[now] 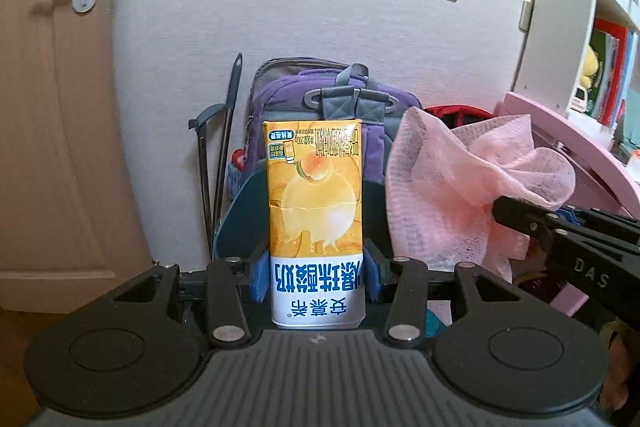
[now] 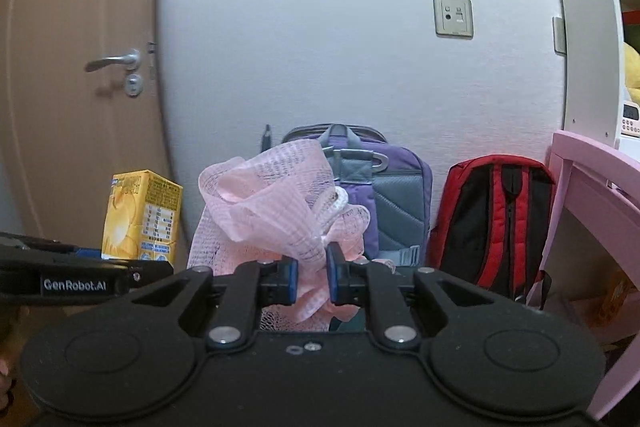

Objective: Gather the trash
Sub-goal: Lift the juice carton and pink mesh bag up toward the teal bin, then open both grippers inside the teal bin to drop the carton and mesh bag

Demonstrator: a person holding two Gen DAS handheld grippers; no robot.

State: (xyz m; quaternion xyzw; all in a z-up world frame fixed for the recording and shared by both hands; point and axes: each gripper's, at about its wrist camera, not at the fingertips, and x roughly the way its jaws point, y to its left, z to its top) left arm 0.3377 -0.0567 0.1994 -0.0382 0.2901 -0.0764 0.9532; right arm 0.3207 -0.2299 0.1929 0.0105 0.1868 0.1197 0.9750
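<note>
Door [image 2: 80, 107]: far left, tan, with a lever handle; a red sticker at its top edge is cut off and unreadable.
Left gripper [image 1: 316, 277]: jaws closed partway onto the milk carton [image 1: 316, 227], blue pads touching both its sides. "GenRobot.AI" reads on its body in the right wrist view.
Milk carton: yellow and white, held inverted, so its blue Chinese lettering appears upside down; small print too fine to read.
Right gripper [image 2: 312, 277]: jaws nearly closed, pinching the pink mesh bag [image 2: 280, 211]. "DAS" shows on its side in the left wrist view, the rest cut off.
Pink mesh bag: crumpled, right of the carton, raised before the wall.
Purple backpack [image 2: 400, 195]: far, against the wall, partly hidden by the bag.
Red backpack [image 2: 496, 219]: right of the purple one.
Wall socket [image 2: 453, 17]: markings illegible.
Pink chair [image 2: 592, 187]: far right, cut off.
</note>
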